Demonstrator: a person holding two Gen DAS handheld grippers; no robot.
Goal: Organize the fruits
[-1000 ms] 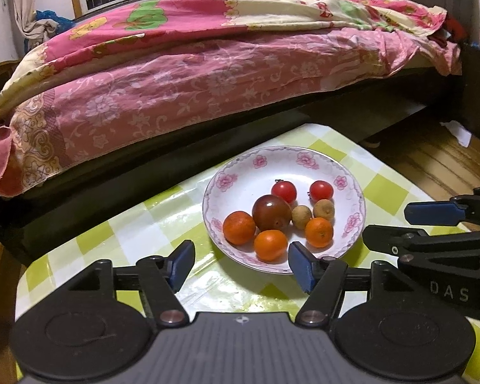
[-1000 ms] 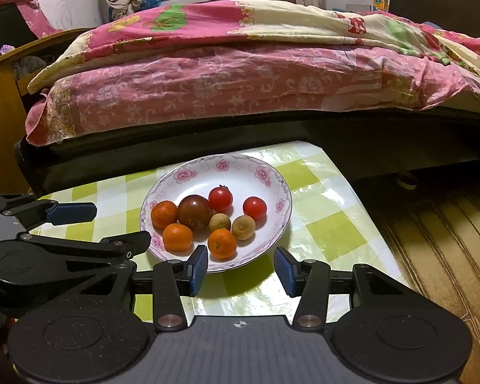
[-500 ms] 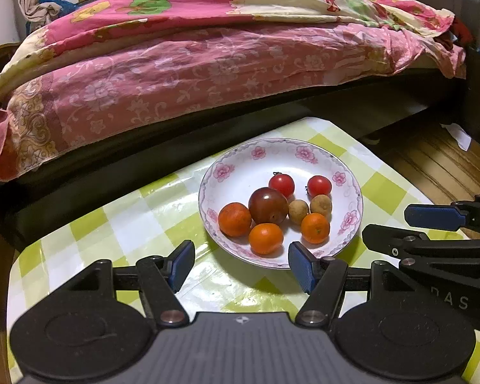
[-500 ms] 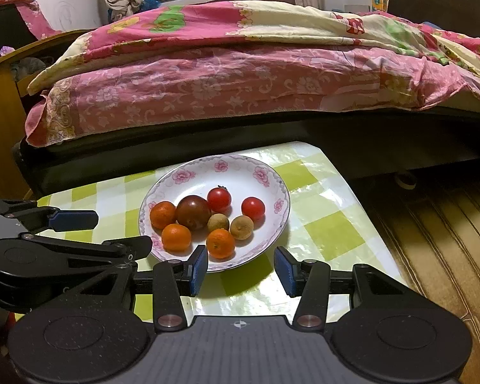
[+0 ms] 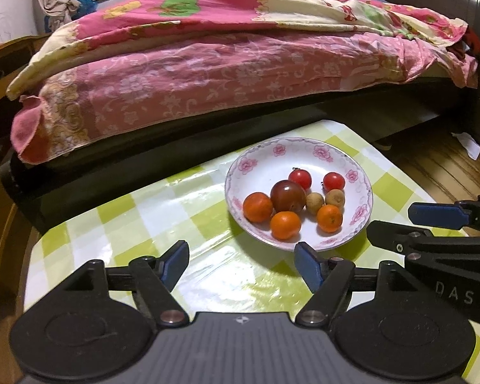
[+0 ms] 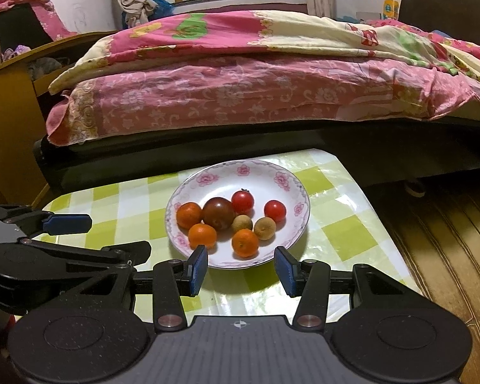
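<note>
We face a bed [image 6: 240, 73] draped in a pink floral quilt, which fills the far half of both views. In front of it stands the table [image 6: 332, 224], covered in a glossy green-and-white checked cloth, with wooden floor [image 6: 448, 240] to its right.

Our two grippers hover low over the near part of the table. The left gripper [image 5: 241, 262] has its blue-padded fingers spread wide, with nothing between them; it sits over bare cloth just left of the plate. The right gripper [image 6: 241, 267] is likewise spread wide and empty, its fingertips framing the near rim of the plate. Each gripper shows at the edge of the other's view.

The white plate [image 6: 240, 171], edged with pink flowers, rests on the far right part of the table and holds all the fruit. The largest piece is a dark reddish-brown tomato [image 6: 219, 212], near the plate's middle. Three small oranges surround it: one [image 6: 188, 214] touching its left side, one [image 6: 202, 235] just in front, and one [image 6: 245, 242] nearest the rim on our side. Behind sit two red cherry tomatoes, one [image 6: 242, 201] just beside the dark tomato and one [image 6: 275, 210] further right. Two small tan longans [image 6: 242, 223] [image 6: 265, 228] lie side by side between the oranges and the cherry tomatoes.
</note>
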